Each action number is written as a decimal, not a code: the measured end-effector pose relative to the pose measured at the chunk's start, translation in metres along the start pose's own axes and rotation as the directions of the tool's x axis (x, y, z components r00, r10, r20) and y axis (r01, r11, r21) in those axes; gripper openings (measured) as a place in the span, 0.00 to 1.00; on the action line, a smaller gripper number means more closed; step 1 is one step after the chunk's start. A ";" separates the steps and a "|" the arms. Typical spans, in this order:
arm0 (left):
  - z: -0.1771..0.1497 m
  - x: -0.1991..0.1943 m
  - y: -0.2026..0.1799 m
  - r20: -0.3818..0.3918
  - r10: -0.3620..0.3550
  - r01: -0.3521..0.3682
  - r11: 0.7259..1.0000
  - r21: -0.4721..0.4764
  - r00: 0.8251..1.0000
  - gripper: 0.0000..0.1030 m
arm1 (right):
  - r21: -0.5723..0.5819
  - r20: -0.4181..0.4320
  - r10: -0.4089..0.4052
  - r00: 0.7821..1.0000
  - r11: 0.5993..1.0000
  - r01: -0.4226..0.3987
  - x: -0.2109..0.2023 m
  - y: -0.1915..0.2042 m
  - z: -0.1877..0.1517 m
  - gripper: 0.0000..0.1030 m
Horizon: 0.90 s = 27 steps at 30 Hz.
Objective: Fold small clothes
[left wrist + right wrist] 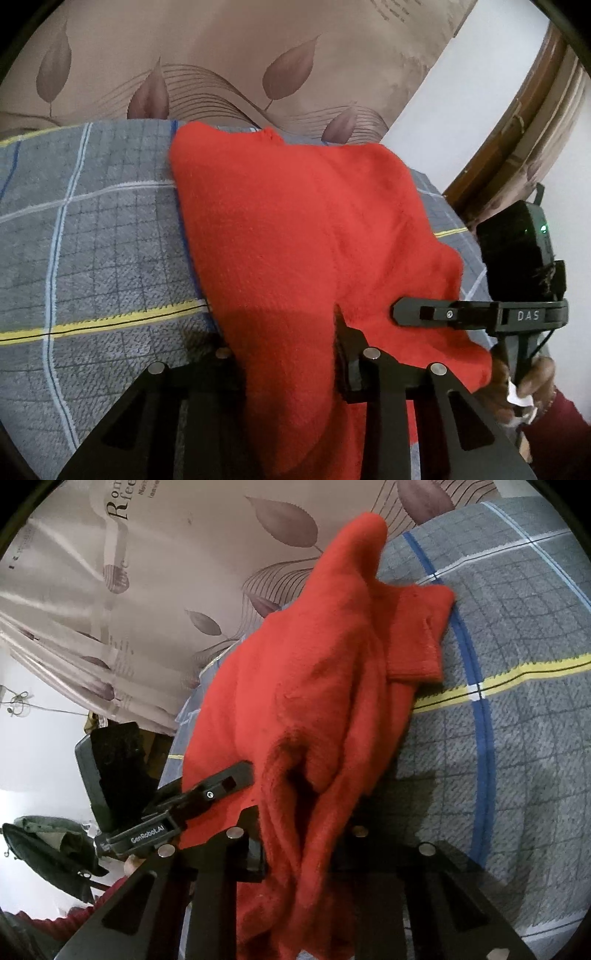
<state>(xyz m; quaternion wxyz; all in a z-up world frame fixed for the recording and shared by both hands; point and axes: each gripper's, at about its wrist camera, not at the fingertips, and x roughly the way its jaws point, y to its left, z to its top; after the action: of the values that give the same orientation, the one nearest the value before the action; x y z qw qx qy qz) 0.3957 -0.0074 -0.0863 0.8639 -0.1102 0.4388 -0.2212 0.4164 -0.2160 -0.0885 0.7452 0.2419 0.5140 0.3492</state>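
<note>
A red knitted garment [288,229] lies on a grey checked blanket [92,240] and is lifted at its near edge. My left gripper [288,354] is shut on the red garment's near edge, cloth bunched between the fingers [351,354]. My right gripper [303,834] is shut on another part of the red garment [314,672], which hangs in folds from the fingers. The right gripper shows at the right of the left wrist view [424,314], against the garment's edge. The left gripper shows in the right wrist view [221,790], also against the cloth. A ribbed cuff [417,657] lies on the blanket.
The blanket [517,738] has yellow, blue and white stripes. A beige curtain with a leaf print [221,55] hangs behind the far edge. A white wall [461,110] and a wooden frame [535,129] stand at the right. Dark bags [44,845] hang at the lower left.
</note>
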 end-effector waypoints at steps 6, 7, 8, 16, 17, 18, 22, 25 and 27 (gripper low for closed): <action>0.001 -0.001 -0.009 0.009 0.054 -0.054 0.998 0.028 0.999 0.31 | 0.029 0.016 -0.001 1.000 1.000 0.000 -0.002 -0.001 -0.003 0.20; 0.001 -0.001 -0.009 0.010 0.058 -0.058 0.998 0.029 0.998 0.31 | 0.033 0.020 -0.001 1.000 0.999 0.000 -0.003 -0.001 -0.004 0.20; 0.001 -0.002 -0.010 0.012 0.063 -0.063 0.998 0.031 0.998 0.30 | 0.038 0.024 -0.001 1.000 0.999 0.000 -0.003 -0.001 -0.004 0.20; -0.001 -0.012 -0.014 0.025 0.084 -0.085 0.995 0.047 0.996 0.28 | 0.047 0.041 0.010 0.999 0.999 -0.011 -0.007 0.004 -0.007 0.20; -0.002 -0.013 -0.014 0.027 0.087 -0.088 0.995 0.046 0.996 0.28 | 0.048 0.042 0.012 0.999 0.999 -0.014 -0.007 0.005 -0.006 0.20; -0.002 -0.015 -0.013 0.028 0.089 -0.090 0.995 0.045 0.996 0.28 | 0.048 0.043 0.015 0.999 0.999 -0.017 -0.007 0.007 -0.007 0.20; -0.005 -0.024 -0.011 0.033 0.099 -0.100 0.994 0.039 0.995 0.27 | 0.043 0.041 0.023 0.999 0.999 -0.025 -0.006 0.013 -0.009 0.20; -0.007 -0.031 -0.009 0.038 0.104 -0.106 0.994 0.036 0.994 0.27 | 0.037 0.039 0.031 0.999 0.999 -0.032 -0.004 0.018 -0.012 0.19; -0.008 -0.037 -0.008 0.042 0.108 -0.109 0.994 0.031 0.993 0.26 | 0.034 0.038 0.038 0.999 0.999 -0.039 -0.004 0.021 -0.014 0.19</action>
<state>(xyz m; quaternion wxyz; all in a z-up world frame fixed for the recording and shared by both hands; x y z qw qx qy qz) 0.3682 0.0032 -0.0618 0.8850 -0.0764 0.4229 -0.1789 0.3970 -0.2052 -0.0761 0.7434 0.2711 0.5013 0.3501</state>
